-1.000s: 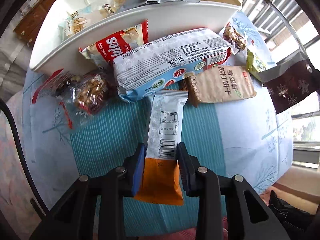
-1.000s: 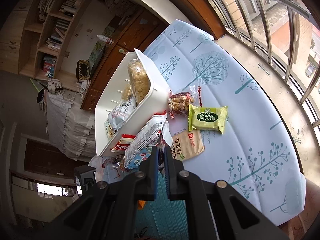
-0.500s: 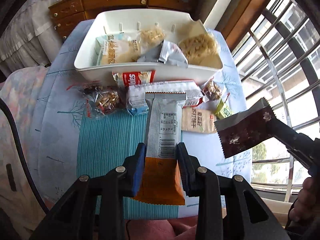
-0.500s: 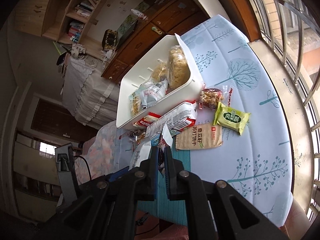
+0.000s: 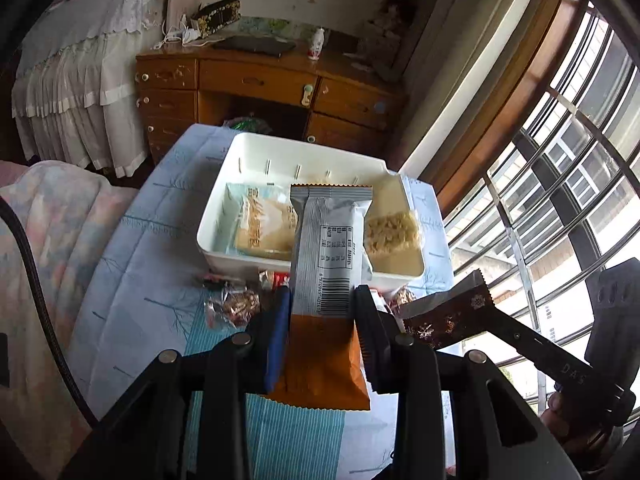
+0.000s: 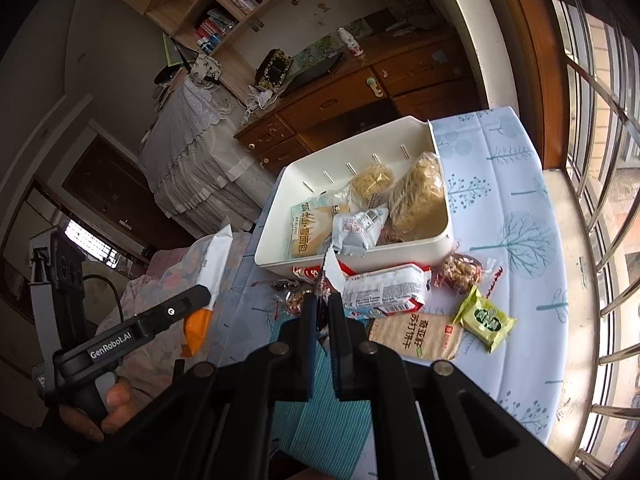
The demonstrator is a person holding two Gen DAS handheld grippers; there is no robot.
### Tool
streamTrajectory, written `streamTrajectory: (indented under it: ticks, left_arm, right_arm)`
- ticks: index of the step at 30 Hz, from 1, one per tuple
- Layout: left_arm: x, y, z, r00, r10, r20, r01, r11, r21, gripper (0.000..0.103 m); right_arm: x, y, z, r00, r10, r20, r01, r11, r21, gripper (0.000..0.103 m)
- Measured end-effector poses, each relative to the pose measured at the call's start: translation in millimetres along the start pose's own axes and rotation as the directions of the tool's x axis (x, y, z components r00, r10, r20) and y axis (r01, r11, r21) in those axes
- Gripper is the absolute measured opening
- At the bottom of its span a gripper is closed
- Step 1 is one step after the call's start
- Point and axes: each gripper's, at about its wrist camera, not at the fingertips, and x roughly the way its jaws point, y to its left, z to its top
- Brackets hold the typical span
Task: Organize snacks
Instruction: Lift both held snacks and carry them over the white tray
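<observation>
My left gripper is shut on a grey and orange snack bar and holds it in the air in front of the white bin. The bar also shows in the right wrist view. My right gripper is shut on a dark brown snack packet, seen edge-on; the packet shows in the left wrist view. The bin holds several snack packs, among them noodles.
On the tree-print cloth in front of the bin lie a white biscuit pack, a tan cracker pack, a green pack and clear nut bags. A wooden desk stands behind. Window bars are at the right.
Both grippers rose and drew back from the table with their packets. The left view went from close on the loose snacks to high over the bin; the right gripper came into its view.
</observation>
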Motion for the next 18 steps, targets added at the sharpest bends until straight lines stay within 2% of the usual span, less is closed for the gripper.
streamTrajectory:
  ticks: [4, 12, 18]
  left_arm:
    - [-6, 8, 20, 0.998, -0.018, 0.055, 0.017, 1.0, 0.023, 0.03]
    - [-3, 29, 58, 0.992, -0.056, 0.115, 0.048, 0.996, 0.073, 0.03]
    - [15, 48, 83, 0.989, -0.082, 0.123, 0.07, 0.992, 0.102, 0.03]
  right_arm:
    - [6, 14, 13, 0.999, -0.02, 0.034, 0.021, 0.999, -0.036, 0.006]
    - [30, 47, 38, 0.992, -0.065, 0.107, 0.079, 0.989, -0.125, 0.006]
    - [56, 73, 53, 0.979, -0.115, 0.165, 0.148, 0.967, -0.205, 0.006]
